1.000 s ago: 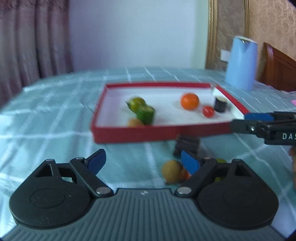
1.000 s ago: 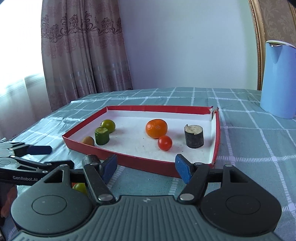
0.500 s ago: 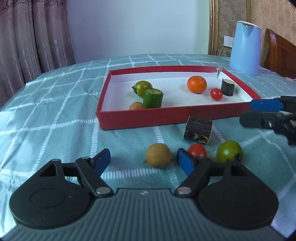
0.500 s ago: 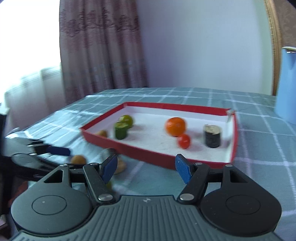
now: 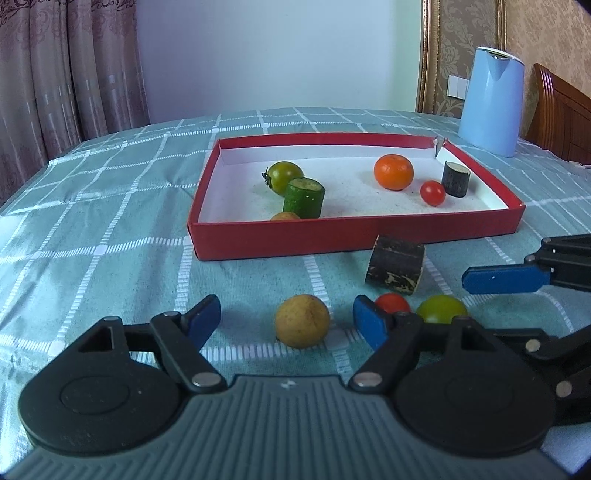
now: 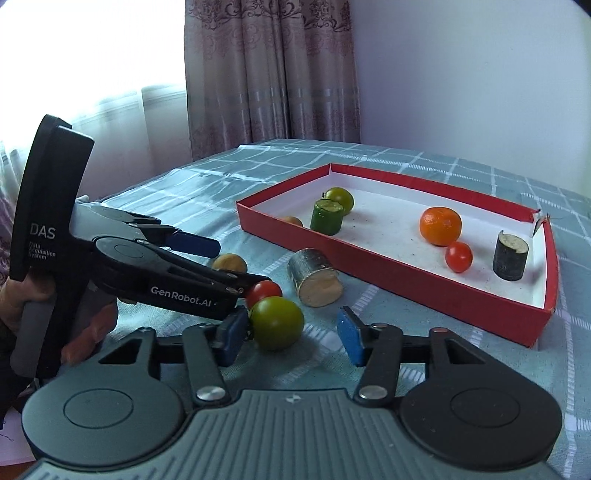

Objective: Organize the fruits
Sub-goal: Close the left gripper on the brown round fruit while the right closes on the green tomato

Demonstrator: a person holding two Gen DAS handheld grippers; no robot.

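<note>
Checked tablecloth (image 5: 110,229) bears red tray (image 5: 354,236), kettle (image 5: 491,99) (blue), loose fruits (image 5: 302,320).

You are at a table with a blue-green checked cloth (image 5: 110,206), in a room with a plain pale wall (image 5: 277,55), pinkish-brown curtains (image 6: 269,74) by a bright window (image 6: 92,55), a wooden chair (image 5: 561,114) and gold patterned wallpaper (image 5: 546,33).

My frames are sharp, daylit; the window (image 6: 122,62) behind the curtain (image 6: 273,70) blows out white, and edges bend fisheye-style.
</note>
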